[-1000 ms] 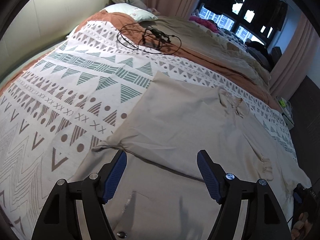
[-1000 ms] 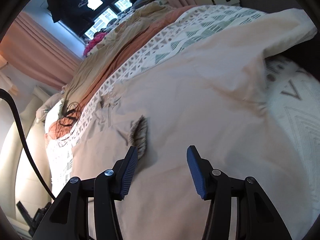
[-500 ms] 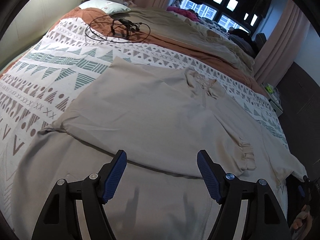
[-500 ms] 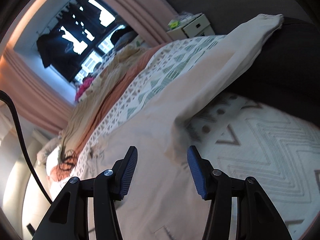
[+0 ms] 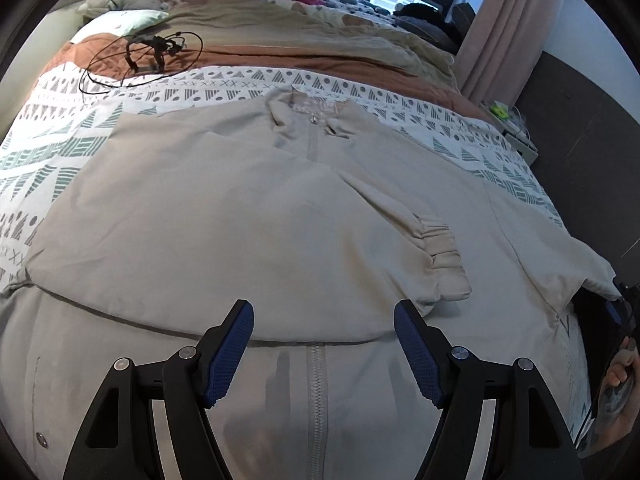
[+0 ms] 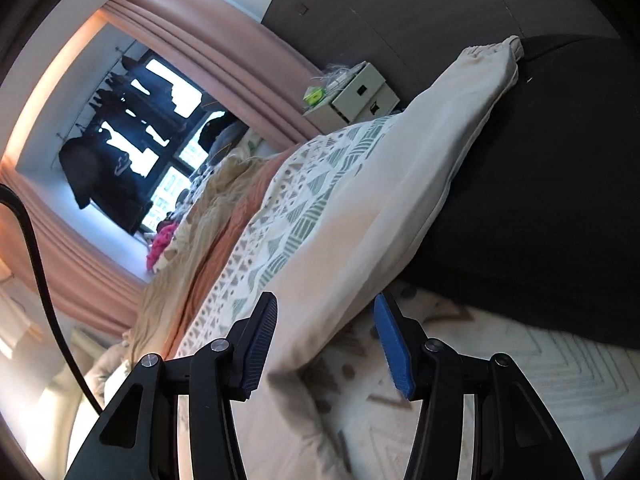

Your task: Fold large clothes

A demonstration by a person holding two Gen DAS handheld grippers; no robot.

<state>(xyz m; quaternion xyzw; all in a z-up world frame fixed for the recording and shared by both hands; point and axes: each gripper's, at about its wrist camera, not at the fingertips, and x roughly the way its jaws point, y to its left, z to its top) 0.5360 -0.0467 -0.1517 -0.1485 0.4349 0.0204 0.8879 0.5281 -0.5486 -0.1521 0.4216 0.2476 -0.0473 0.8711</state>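
Observation:
A beige zip-up jacket (image 5: 224,216) lies spread front-up on the patterned bedcover (image 5: 52,152). One sleeve is folded across its chest, and that sleeve's gathered cuff (image 5: 440,256) lies right of the zipper (image 5: 316,380). My left gripper (image 5: 323,320) hovers open over the lower front, astride the zipper line, holding nothing. The other sleeve (image 6: 420,168) stretches out past the bed's edge, its cuff (image 6: 492,56) far off. My right gripper (image 6: 326,344) stands open over that sleeve's base, pads apart from the cloth. At the left wrist view's right edge I see a hand (image 5: 616,380).
A black cable loop with a headset (image 5: 140,56) lies at the bed's far left near pillows (image 5: 120,20). Rumpled tan bedding (image 5: 320,28) fills the far side. A white nightstand (image 6: 352,96) stands by the dark wall. Beside the bed the floor (image 6: 540,200) is dark.
My left gripper has swept right from the jacket's left side to its zipper line. The right gripper has swung from the jacket's body out to the sleeve at the bed's edge. Jaw widths are unchanged.

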